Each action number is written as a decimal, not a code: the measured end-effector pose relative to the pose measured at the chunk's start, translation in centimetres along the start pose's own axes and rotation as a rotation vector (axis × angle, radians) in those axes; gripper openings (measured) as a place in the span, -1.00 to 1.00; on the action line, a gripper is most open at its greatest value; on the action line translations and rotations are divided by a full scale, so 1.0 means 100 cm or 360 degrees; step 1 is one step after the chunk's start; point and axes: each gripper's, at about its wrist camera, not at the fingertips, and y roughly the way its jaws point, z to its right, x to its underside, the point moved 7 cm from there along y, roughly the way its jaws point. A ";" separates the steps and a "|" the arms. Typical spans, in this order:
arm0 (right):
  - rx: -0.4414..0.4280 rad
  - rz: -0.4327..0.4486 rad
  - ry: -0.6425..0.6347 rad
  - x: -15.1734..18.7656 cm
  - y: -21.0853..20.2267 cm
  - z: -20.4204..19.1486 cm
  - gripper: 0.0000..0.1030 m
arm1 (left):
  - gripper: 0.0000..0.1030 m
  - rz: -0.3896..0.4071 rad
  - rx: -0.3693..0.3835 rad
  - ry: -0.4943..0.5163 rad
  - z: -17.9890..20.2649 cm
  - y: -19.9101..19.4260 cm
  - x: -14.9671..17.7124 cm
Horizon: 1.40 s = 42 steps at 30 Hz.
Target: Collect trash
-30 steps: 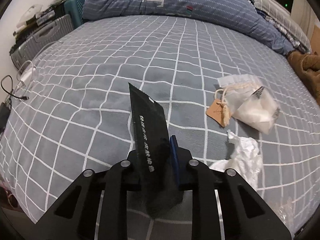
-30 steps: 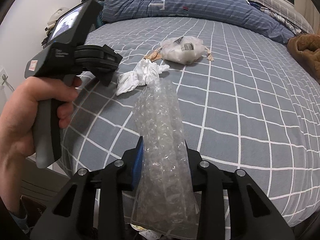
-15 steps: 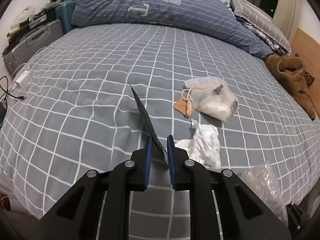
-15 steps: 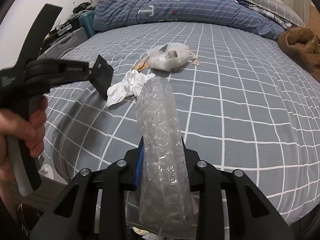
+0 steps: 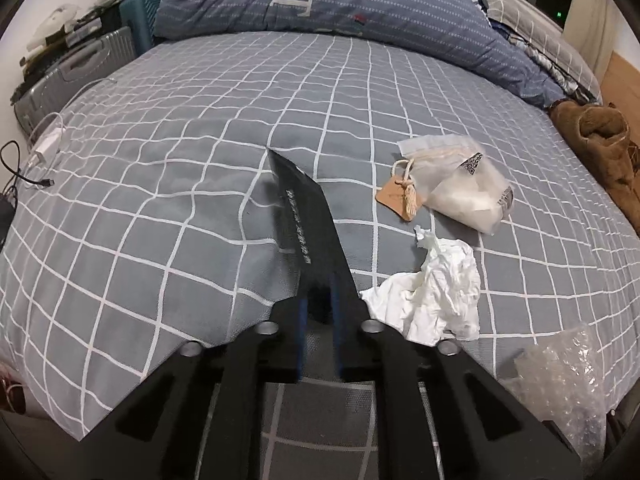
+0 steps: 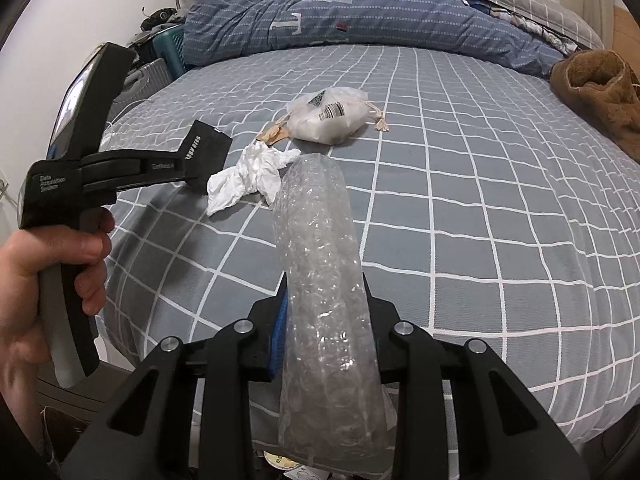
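Note:
My left gripper (image 5: pixel 319 304) is shut on a black foil wrapper (image 5: pixel 304 216), held above the grey checked bed; it also shows in the right wrist view (image 6: pixel 206 156). My right gripper (image 6: pixel 324 304) is shut on a roll of clear bubble wrap (image 6: pixel 320 264), whose end shows in the left wrist view (image 5: pixel 568 376). A crumpled white tissue (image 5: pixel 436 288) (image 6: pixel 248 176) lies on the bed right of the left gripper. Behind it lies a clear plastic bag (image 5: pixel 464 188) (image 6: pixel 332 116) with a brown paper tag (image 5: pixel 398 200).
A blue striped duvet (image 5: pixel 320 0) is heaped at the far side of the bed (image 5: pixel 160 184). A brown fleece boot (image 6: pixel 596 92) lies at the right. Suitcases (image 5: pixel 72 72) and a white charger cable (image 5: pixel 44 144) are at the left edge.
The left gripper has swung around over the bed with the black wrapper, which now leans forward and left. The right gripper keeps the bubble wrap near the bed's front edge.

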 end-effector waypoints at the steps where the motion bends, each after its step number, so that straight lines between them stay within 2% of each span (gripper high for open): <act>1: 0.0003 0.0001 0.0004 0.000 0.000 0.001 -0.45 | -0.94 0.0004 0.0020 -0.0011 -0.001 -0.001 0.000; 9: 0.0018 0.0032 0.0016 -0.003 -0.007 0.001 -0.48 | -0.98 0.0070 0.0036 0.0039 0.007 -0.023 0.005; 22: 0.0100 0.0111 0.0021 -0.003 -0.034 0.001 -0.50 | -0.98 0.0142 0.0048 0.0102 0.016 -0.075 0.032; 31: 0.0102 0.0153 -0.0001 0.001 -0.056 -0.006 -0.51 | -0.98 0.0146 0.0091 0.0129 0.024 -0.107 0.069; 42: 0.0121 0.0174 0.0016 0.028 -0.095 -0.014 -0.51 | -0.98 0.0148 0.0137 0.0143 0.031 -0.145 0.114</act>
